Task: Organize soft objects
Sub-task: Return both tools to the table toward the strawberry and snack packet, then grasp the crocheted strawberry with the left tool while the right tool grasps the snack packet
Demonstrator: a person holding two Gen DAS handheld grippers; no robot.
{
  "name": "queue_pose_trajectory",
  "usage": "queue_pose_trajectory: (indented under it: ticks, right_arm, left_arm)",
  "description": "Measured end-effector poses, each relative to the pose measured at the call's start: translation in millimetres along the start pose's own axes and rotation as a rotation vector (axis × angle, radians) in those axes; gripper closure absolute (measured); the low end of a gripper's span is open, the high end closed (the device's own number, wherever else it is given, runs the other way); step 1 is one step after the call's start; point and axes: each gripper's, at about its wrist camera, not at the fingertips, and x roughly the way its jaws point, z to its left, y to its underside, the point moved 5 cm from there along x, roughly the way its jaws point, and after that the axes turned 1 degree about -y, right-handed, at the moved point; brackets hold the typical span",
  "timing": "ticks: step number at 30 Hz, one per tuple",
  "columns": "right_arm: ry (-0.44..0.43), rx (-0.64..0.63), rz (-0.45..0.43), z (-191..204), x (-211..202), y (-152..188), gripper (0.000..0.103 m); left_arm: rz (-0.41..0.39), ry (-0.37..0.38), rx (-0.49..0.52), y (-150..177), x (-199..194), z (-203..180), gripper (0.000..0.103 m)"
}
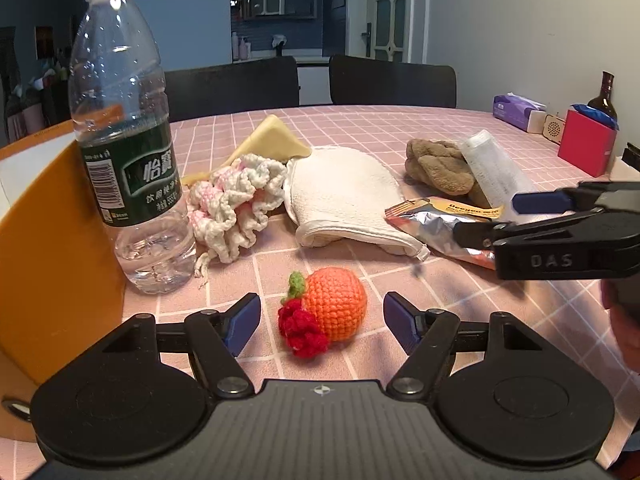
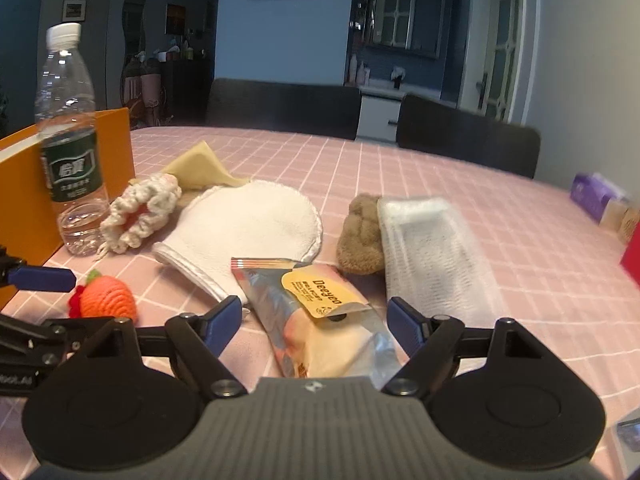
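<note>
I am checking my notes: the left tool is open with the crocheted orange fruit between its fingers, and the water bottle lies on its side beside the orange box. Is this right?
One detail is wrong. The water bottle stands upright beside the orange box, as the left wrist view shows. The left tool is indeed open, with the crocheted orange fruit between its fingers.

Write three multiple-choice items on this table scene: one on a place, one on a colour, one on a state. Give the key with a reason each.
1. What lies between the fingers of the left hand-held gripper?
A. crocheted orange fruit
B. a spoon
C. a candle

2. What colour is the water bottle cap?
A. red
B. white
C. black

3. How do the jaws of the right hand-held gripper stand around the snack packet?
A. shut on it
B. open, not pressing
C. out of view

Key: 1 A, the fruit sits between the blue pads. 2 B, the cap is white in both views. 3 B, both pads stand clear of the packet.
</note>
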Motion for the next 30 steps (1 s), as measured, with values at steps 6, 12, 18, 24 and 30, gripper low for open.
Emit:
queue_pose_trajectory:
  ticks: [6,12,18,24,30]
  right_arm:
    - [0.01,0.023,0.041,-6.2,22.2,1.8,0.024]
    - [0.025,0.016,0.069,-4.7,29.6,4.4,0.026]
    - [0.055,-0.017,0.079,-0.1,31.6,5.5,0.035]
    - [0.079,-0.034,0.073,3.6,26.0,5.0,0.048]
    - [0.076,-0.01,0.08,8.9,14.2,5.5,0.053]
  left_arm:
    - [0.034,-0.011,-0.015,-0.8,13.3,0.2,0.03]
    - [0.029,-0.006,-0.028,-0.6,13.4,1.1,0.045]
    - [0.021,-0.006,-0.028,0.3,13.0,0.4,0.047]
    - [0.021,-0.016,-0.04,0.4,11.2,0.9,0.048]
    - [0.0,-0.013,-0.08,0.9,2.3,3.2,0.048]
